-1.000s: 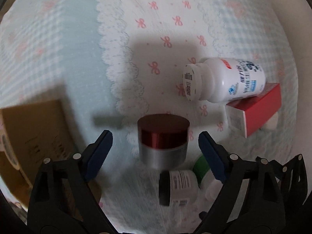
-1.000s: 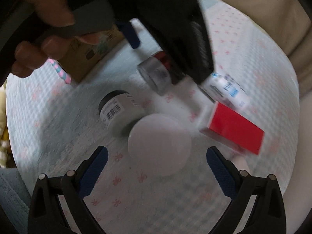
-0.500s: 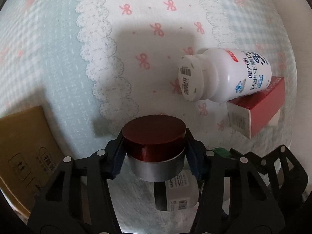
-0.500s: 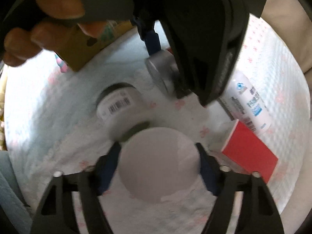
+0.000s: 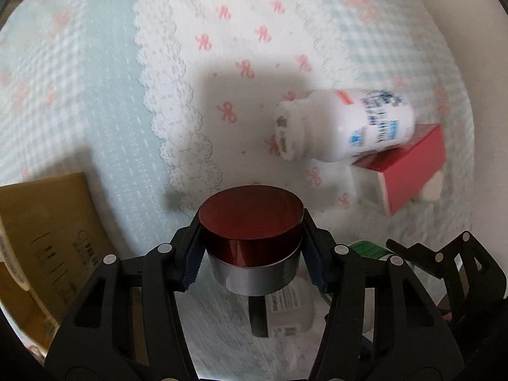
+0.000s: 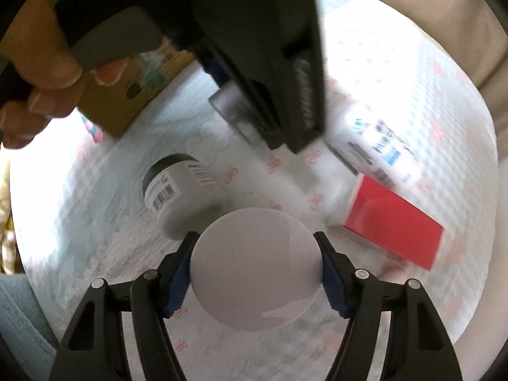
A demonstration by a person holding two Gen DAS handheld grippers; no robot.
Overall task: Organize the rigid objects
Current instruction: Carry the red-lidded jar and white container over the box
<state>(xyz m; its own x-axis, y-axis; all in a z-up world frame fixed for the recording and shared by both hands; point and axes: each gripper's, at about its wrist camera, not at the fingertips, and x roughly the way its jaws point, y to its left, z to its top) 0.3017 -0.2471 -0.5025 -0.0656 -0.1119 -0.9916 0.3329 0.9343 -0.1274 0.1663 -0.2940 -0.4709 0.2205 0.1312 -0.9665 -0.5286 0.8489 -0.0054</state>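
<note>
Both sets of fingers have closed, left gripper clamping the red-lidded jar, right gripper the white-lidded container, body hidden.

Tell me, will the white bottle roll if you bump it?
Probably. The white bottle is round and lies on its side, propped against the red box. The box likely blocks it that way; the soft cloth may slow it.

Bright daylight, motion blur, strong fisheye warping.
</note>
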